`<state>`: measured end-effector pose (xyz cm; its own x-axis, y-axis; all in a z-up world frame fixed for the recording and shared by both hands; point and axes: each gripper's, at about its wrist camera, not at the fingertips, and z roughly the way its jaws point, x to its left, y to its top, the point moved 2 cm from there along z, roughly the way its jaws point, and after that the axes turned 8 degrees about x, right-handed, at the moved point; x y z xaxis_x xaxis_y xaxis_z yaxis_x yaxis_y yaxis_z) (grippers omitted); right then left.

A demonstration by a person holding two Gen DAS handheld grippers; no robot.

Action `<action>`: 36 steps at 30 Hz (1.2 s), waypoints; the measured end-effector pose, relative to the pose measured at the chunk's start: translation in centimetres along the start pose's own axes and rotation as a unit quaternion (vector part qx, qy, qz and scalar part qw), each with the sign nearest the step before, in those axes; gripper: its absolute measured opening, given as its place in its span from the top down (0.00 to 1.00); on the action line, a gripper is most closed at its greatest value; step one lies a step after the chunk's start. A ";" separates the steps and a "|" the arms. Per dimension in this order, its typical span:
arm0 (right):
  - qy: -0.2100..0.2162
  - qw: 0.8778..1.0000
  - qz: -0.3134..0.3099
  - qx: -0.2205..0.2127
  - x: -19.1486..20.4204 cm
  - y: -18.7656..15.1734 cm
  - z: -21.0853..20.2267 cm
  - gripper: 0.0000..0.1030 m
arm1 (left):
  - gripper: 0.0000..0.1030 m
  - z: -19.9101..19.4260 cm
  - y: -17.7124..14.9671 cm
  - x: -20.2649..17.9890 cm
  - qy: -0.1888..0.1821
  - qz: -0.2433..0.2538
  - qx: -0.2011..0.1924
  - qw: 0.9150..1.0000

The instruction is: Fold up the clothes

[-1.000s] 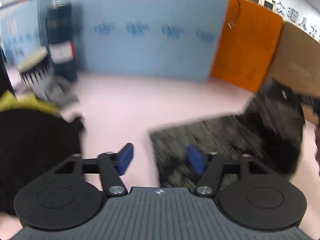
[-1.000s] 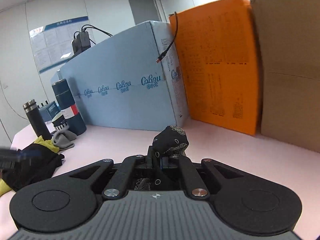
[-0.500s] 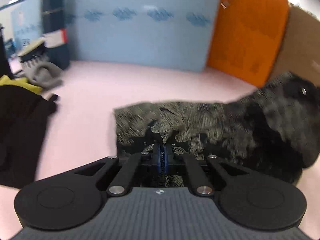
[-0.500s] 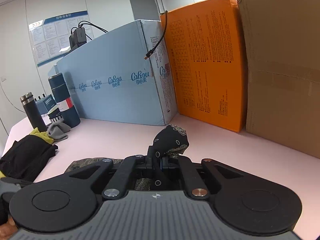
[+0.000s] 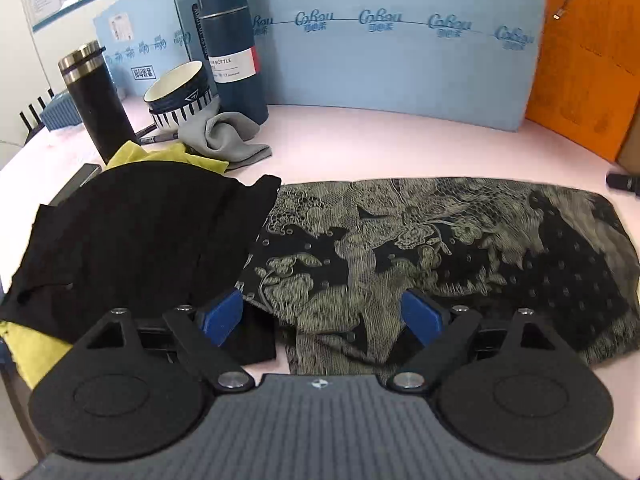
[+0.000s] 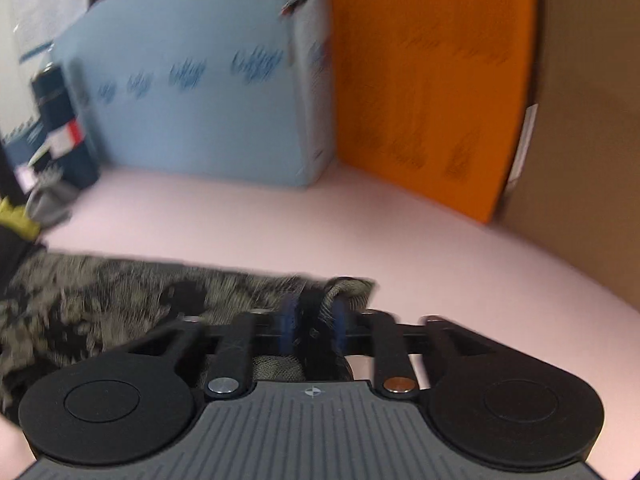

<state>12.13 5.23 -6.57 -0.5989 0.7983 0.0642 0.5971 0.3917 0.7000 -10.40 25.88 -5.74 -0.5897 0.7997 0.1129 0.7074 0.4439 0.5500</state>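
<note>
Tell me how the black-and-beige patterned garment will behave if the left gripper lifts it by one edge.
The black-and-beige patterned garment lies flat and follows the pink table, so it is probably thin and floppy; lifted by one edge it would likely droop. Its left edge sits beside the plain black garment, which may drag along. The open left gripper holds nothing.

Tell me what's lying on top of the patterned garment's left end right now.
A black garment overlaps the left edge of the patterned garment; yellow cloth shows behind it. How far the patterned fabric runs underneath is hidden. The left tongs stand open above it.
</note>
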 end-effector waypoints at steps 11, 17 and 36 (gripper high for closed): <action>0.043 0.992 0.069 0.094 6.6 -7.2 -5.7 0.10 | 0.17 -1.5 -2.1 -1.8 -0.011 0.010 0.033 0.999; 0.039 0.989 0.069 0.126 9.6 -10.1 -5.7 0.09 | 0.17 -2.2 -2.7 -2.5 -0.021 0.022 0.028 0.999; 0.009 0.985 0.096 0.142 10.4 -11.6 -4.9 0.04 | 0.17 0.0 -1.9 -2.9 -0.047 0.033 0.043 0.997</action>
<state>-3.60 6.72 -10.49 -0.4673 0.8635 0.1898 0.8246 0.3482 0.4458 -10.03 22.70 -7.16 -0.5043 0.8610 0.0657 0.7770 0.4192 0.4696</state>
